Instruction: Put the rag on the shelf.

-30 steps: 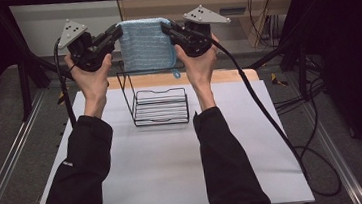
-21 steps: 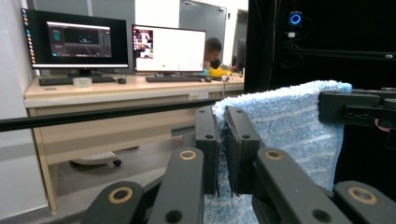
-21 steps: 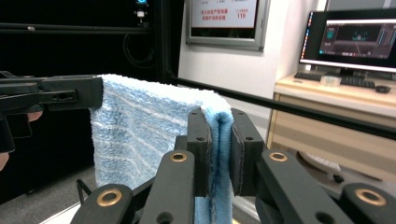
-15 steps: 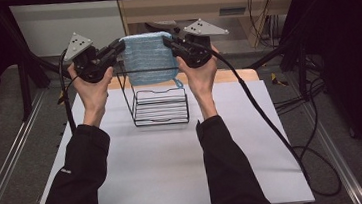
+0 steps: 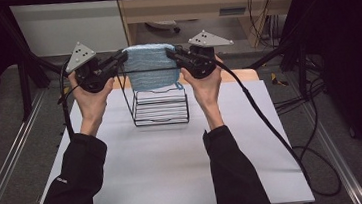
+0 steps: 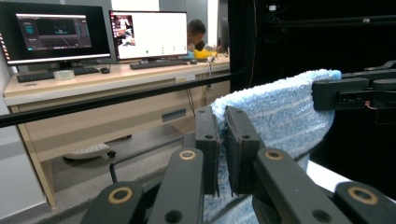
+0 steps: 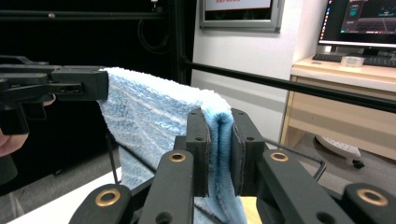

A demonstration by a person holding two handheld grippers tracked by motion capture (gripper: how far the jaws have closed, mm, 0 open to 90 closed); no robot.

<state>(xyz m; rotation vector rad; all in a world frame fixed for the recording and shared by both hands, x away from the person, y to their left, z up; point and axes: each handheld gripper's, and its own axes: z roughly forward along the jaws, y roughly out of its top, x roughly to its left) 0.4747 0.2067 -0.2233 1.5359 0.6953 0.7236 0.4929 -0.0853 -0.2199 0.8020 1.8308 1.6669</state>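
The blue towel (image 5: 152,70) is held stretched between both grippers, the left gripper (image 5: 117,63) clamped on its left edge and the right gripper (image 5: 174,56) clamped on its right edge. It is hung just above the wire rack (image 5: 160,104), its lower edge draped over the rack's top. Wide bare bench (image 5: 175,163) is seen in front of the rack and at both sides.

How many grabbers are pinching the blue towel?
2. The left gripper pinches the towel at its left top corner, and the right gripper pinches its right top corner, above the wire rack.
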